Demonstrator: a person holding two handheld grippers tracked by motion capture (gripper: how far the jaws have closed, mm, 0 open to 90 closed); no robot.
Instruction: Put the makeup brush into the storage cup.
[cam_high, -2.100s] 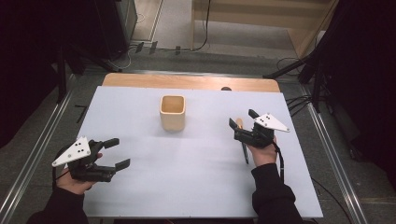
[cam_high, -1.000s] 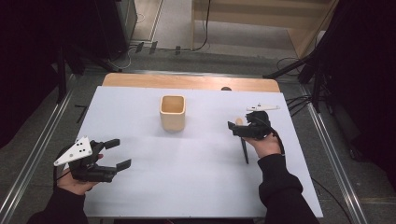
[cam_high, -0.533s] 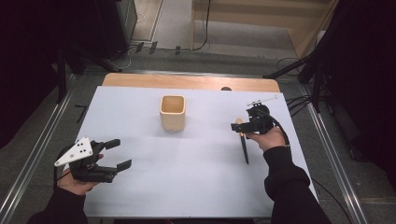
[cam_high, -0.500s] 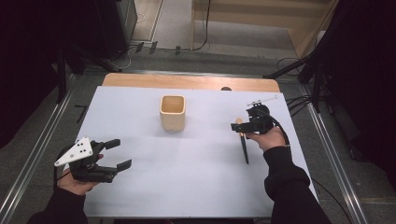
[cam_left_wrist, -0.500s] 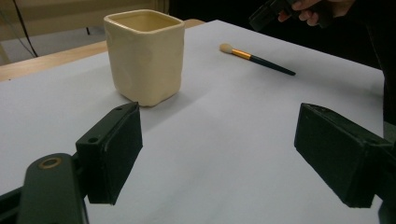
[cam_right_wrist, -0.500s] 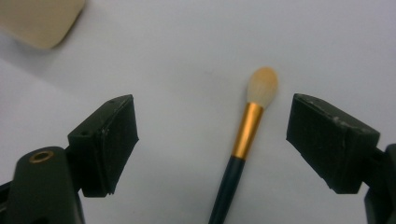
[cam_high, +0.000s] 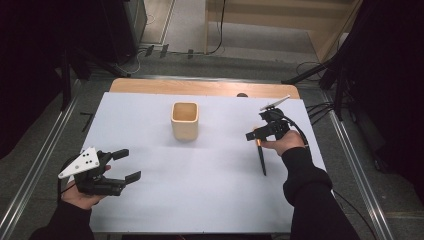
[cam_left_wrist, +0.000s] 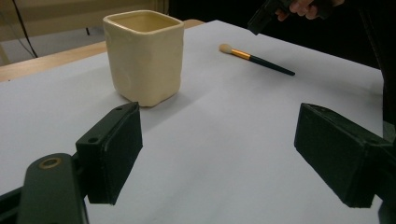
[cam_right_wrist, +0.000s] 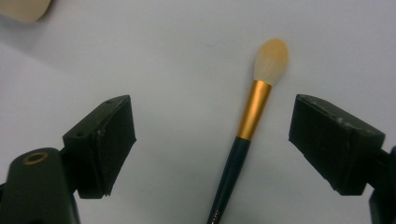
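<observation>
Now: right gripper (cam_high: 256, 136) is held spread over brush (cam_right_wrist: 250, 126), centre-right | left gripper (cam_high: 120, 165) spread, idle, lower left | next: brush is probably to be pinched, maybe for cup (cam_high: 185, 120)

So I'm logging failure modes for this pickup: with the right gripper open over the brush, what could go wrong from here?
The brush lies off-centre between the open jaws of the right gripper, nearer the right one, so closing may push or roll it rather than clamp it.

The jaws bracket the smooth gold ferrule; a grip there might slip.

If lifted by that end, the long dark handle may droop.
</observation>
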